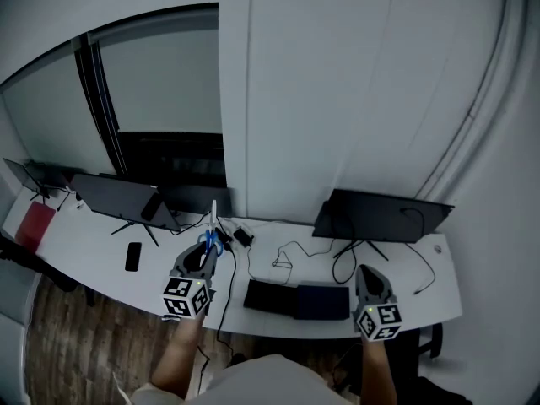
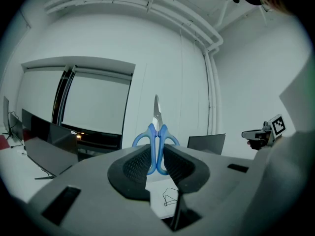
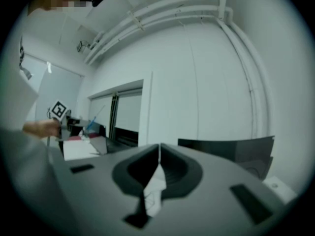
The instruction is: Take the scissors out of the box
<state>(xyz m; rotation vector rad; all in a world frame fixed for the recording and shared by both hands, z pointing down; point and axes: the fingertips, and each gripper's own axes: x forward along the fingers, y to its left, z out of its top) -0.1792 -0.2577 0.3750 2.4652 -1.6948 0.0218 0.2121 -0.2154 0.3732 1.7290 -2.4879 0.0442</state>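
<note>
— Surface and room first?

— Long white desk (image 1: 93,272), backed against a plain white wall (image 1: 354,83). Left of that, a large glazed panel in a dark frame (image 1: 160,78). Brown wood-plank floor (image 1: 59,344) below the near edge. White pipes (image 2: 209,38) high on the wall, bending toward the ceiling.

— On the desk?

— Black flat monitor (image 1: 118,199) by the back edge of the left half, with more dark screens beside it. Second black flat monitor (image 1: 384,216) by the back edge of the right half. Small black phone (image 1: 132,256) lying flat in front of the left one. Flat red thing (image 1: 35,224) at the left end. Loose black cables (image 1: 287,256) across the middle. Two dark flat rectangles (image 1: 295,300) side by side at the near edge; hard to tell what.

— Grippers?

— Left gripper (image 1: 202,258) clamped on the handle loops of the blue-handled steel scissors (image 2: 157,136), blade straight up, raised clear of the desk over its left-middle part, beside the cables. Right gripper (image 3: 159,150) pinched together and empty, held over the right half in front of the second monitor.

— Room for moving?

— Open air above the whole desk. Bare white strip along the near edge of the left half. Tightest by the back edge, among stands and cables.
</note>
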